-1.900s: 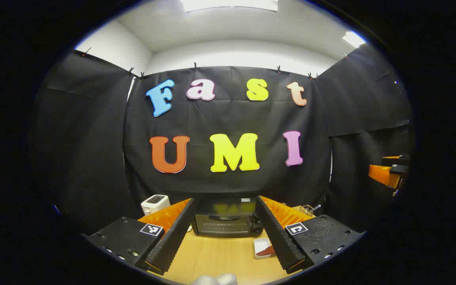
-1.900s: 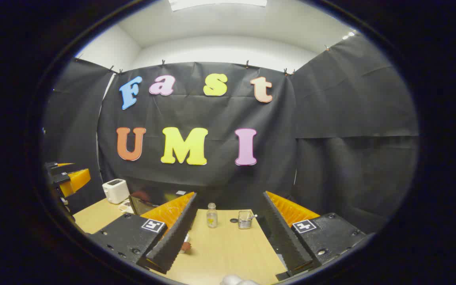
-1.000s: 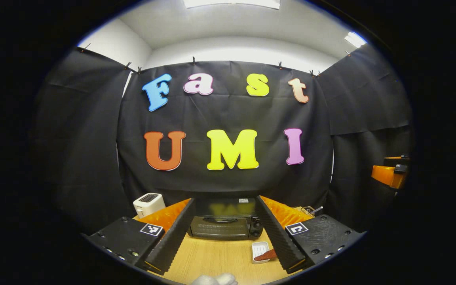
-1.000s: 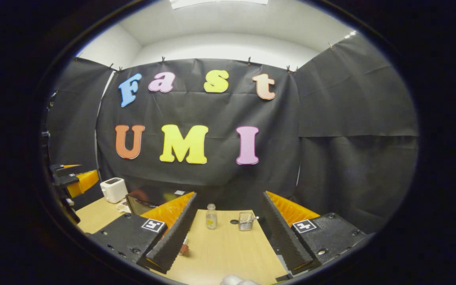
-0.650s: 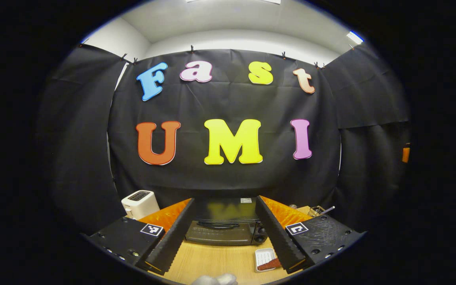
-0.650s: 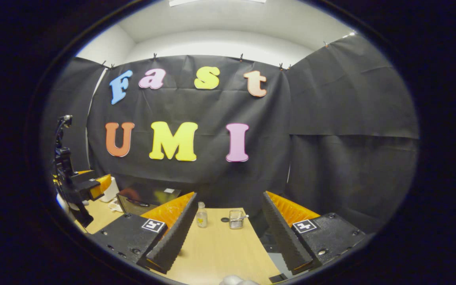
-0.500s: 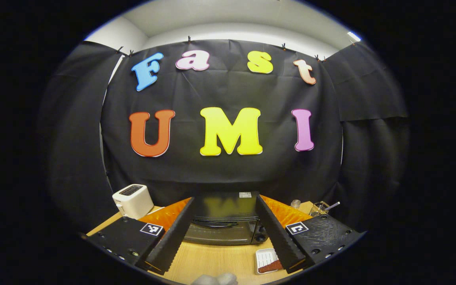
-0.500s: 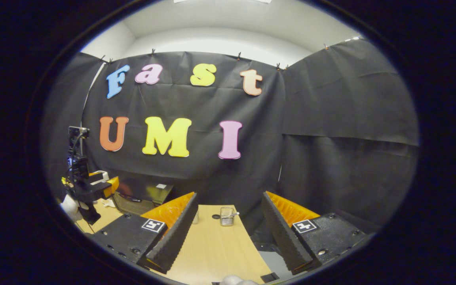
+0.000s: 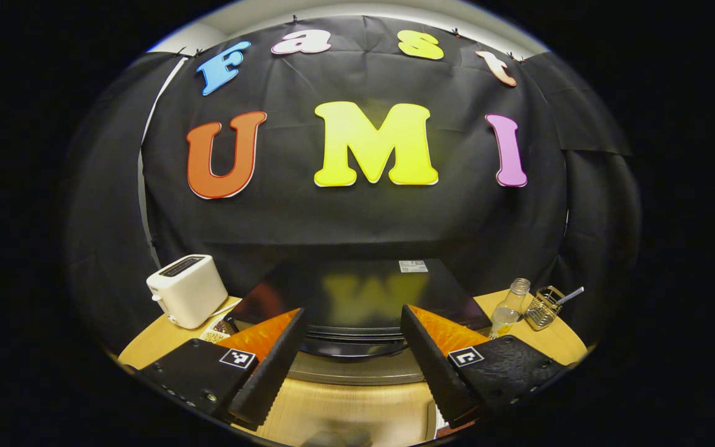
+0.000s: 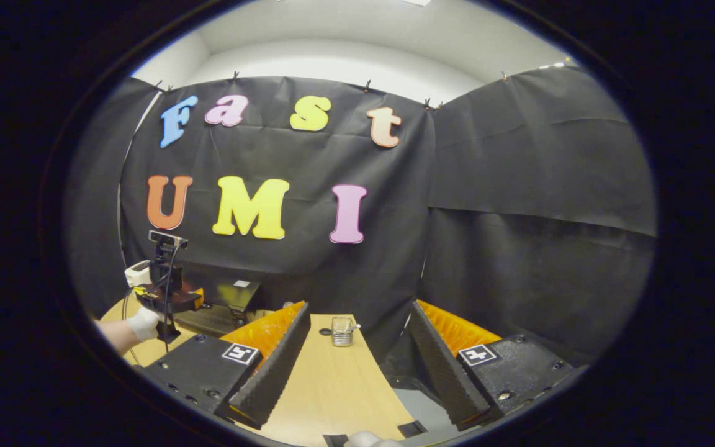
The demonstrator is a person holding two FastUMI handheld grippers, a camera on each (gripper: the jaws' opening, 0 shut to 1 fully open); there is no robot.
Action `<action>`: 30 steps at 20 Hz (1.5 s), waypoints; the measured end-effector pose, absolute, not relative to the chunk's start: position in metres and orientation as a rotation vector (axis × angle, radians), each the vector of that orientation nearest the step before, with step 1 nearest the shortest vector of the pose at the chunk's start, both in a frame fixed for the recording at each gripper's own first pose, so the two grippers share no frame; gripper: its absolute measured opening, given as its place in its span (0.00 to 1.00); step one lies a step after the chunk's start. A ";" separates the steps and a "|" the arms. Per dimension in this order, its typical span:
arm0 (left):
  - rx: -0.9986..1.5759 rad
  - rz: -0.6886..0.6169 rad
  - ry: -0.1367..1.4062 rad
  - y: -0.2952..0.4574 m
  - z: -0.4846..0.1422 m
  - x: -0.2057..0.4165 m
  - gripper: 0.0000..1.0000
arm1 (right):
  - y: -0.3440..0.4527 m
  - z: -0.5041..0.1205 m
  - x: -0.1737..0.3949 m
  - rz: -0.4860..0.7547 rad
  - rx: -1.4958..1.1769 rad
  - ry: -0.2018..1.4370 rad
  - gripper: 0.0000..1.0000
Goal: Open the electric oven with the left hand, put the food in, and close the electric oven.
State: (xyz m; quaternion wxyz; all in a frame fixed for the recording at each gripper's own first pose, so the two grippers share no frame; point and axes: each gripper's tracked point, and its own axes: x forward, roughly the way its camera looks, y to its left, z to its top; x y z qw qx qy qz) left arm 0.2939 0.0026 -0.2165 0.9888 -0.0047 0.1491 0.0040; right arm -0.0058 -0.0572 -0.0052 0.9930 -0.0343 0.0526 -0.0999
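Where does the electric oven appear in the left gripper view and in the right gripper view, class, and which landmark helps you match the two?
Left gripper view: electric oven at lower centre, between the fingers.
Right gripper view: far lower left, behind the left gripper.
Shared landmark: white toaster, left of the oven.

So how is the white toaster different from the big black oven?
The toaster is white, smaller and taller than wide; the oven is black, much bigger and wide. The toaster sits off to the side, the oven right ahead of the left claw. Both stand on the wooden table.
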 end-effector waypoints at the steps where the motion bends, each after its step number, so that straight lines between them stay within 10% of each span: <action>1: -0.013 0.007 0.316 0.006 -0.224 0.297 0.97 | -0.058 -0.009 -0.007 -0.202 -0.066 0.118 1.00; 30: 0.013 -0.095 0.522 0.020 -0.356 0.155 0.96 | -0.011 -0.046 -0.008 -0.085 -0.027 0.190 1.00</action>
